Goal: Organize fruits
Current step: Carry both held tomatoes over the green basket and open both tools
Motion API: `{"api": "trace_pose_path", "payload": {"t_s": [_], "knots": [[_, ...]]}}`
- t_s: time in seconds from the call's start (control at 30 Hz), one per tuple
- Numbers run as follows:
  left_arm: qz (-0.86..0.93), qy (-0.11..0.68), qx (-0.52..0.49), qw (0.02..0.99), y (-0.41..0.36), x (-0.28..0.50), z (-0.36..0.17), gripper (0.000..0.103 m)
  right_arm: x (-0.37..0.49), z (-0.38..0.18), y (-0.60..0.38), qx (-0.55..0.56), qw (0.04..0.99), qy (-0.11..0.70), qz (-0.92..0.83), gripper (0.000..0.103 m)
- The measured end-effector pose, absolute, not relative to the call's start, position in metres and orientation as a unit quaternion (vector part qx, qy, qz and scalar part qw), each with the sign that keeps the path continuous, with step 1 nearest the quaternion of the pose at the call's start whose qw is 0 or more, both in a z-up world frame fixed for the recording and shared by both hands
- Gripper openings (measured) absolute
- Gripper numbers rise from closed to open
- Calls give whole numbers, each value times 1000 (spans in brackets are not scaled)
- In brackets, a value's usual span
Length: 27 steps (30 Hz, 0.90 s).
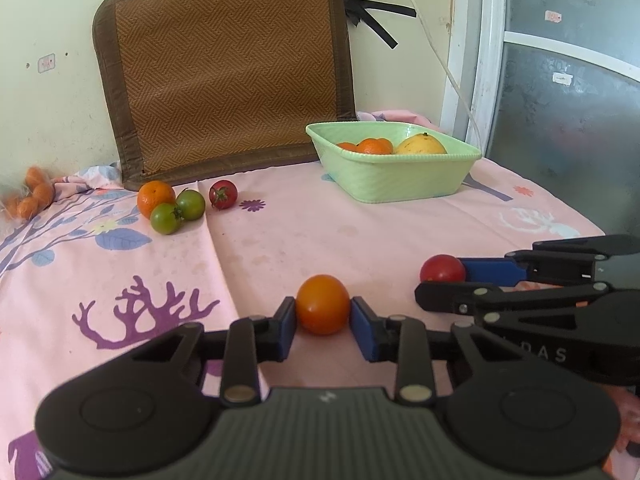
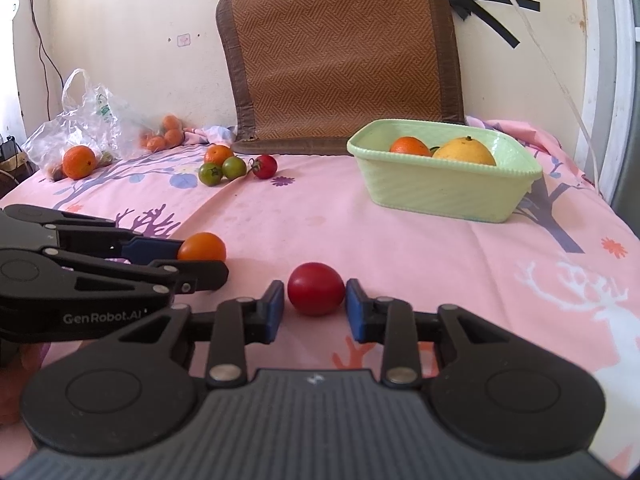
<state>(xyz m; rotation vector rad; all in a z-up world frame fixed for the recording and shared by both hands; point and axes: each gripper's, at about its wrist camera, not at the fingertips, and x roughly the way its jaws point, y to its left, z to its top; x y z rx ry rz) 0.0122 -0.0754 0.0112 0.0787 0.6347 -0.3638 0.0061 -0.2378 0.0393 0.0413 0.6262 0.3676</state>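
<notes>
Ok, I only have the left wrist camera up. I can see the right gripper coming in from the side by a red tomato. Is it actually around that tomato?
Observer: Yes. On the right wrist camera, the right gripper has one finger on each side of the red tomato, very close in. I can't tell if it is squeezing.
Operator: And what's at the far left? I just see a few small oranges at my edge.
Observer: There's a crumpled clear plastic bag there, and a large orange sits on the cloth beside it, outside your view.
</notes>
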Motion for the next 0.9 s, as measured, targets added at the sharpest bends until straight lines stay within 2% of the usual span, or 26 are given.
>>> {"api": "trace_pose_path", "payload": {"t_s": [0.4, 0.6, 0.9], "knots": [[-224, 312, -5, 923, -78, 35, 32, 29, 12, 57, -276, 109, 944, 259, 172, 32], [-259, 317, -35, 912, -109, 111, 70, 30, 70, 86, -321, 119, 962, 216, 120, 32], [-269, 379, -96, 880, -158, 226, 63, 30, 164, 60, -350, 159, 948, 262, 82, 33]]}}
